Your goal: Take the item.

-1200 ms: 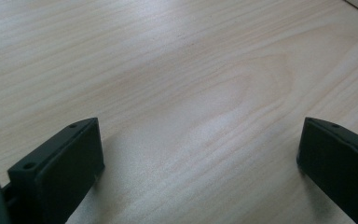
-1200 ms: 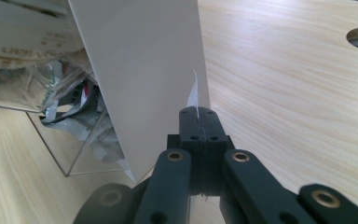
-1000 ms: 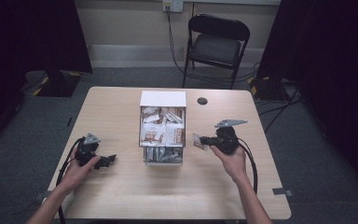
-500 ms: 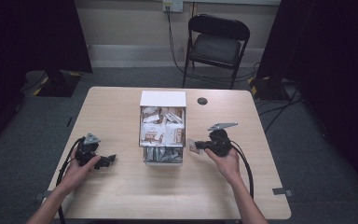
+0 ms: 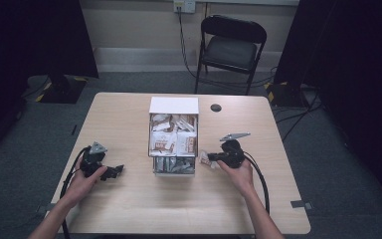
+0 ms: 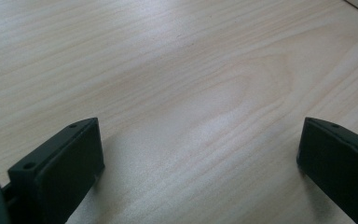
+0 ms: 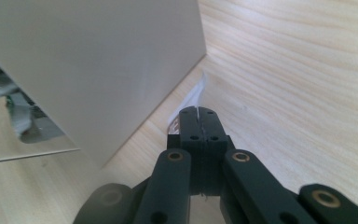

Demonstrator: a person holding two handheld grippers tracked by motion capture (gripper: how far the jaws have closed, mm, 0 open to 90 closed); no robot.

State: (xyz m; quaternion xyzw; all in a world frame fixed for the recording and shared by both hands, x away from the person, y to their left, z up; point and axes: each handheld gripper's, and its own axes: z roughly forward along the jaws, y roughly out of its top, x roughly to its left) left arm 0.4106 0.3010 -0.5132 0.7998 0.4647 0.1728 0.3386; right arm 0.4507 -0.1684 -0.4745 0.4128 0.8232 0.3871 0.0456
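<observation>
Pale wood table (image 5: 129, 209), white box (image 5: 173, 105) of snack packets at centre, a gripper on each side.
Right gripper (image 5: 210, 158) (jaws pinched together) is clamped on a thin snack packet (image 5: 204, 159) just right of the box's near right corner, low over the table. Left gripper (image 5: 117, 170), jaws wide apart, holds nothing, near left, well apart from the box.

High view dimly lit, dark at side edges, slightly soft. Table (image 5: 129, 209) evenly lit from above; faint shadows cast beside box (image 5: 173, 105). Gripper views brighter: near jaws blurred, soft sheen seen on wood.
</observation>
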